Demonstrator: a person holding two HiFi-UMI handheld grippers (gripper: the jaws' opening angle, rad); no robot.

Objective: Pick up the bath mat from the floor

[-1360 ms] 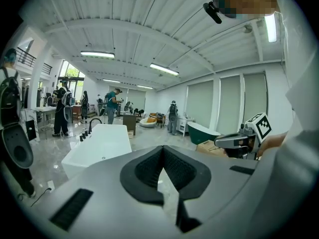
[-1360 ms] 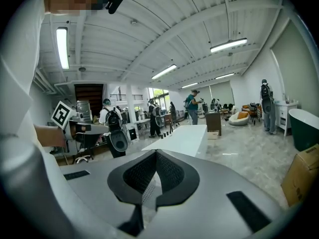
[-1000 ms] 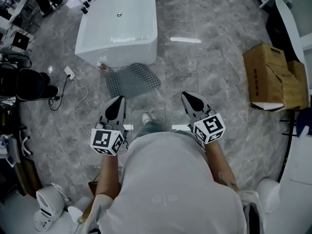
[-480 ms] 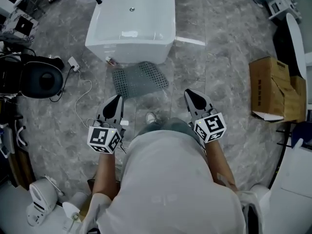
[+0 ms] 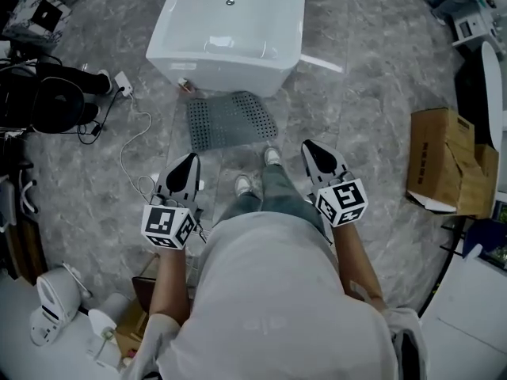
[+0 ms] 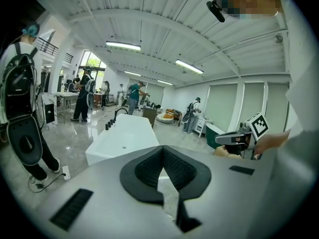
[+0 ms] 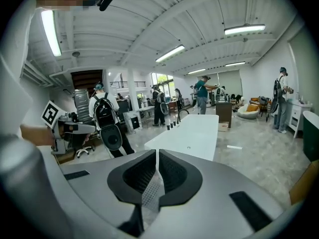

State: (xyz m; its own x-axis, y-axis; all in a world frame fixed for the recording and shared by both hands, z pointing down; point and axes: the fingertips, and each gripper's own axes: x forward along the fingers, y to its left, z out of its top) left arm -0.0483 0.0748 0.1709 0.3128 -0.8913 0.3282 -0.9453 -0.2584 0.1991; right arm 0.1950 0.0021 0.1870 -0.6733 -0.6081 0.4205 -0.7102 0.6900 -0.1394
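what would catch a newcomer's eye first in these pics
The big white bathtub stands at the top middle of the head view, with the grey holed bath mat lying flat on the marble floor just in front of it. Nearer the camera, the left gripper and right gripper are held out either side of the person's legs, jaws together and empty. A cardboard box sits at the right.

White bathtub [image 5: 230, 30] stands on grey marble floor [image 5: 372, 62].
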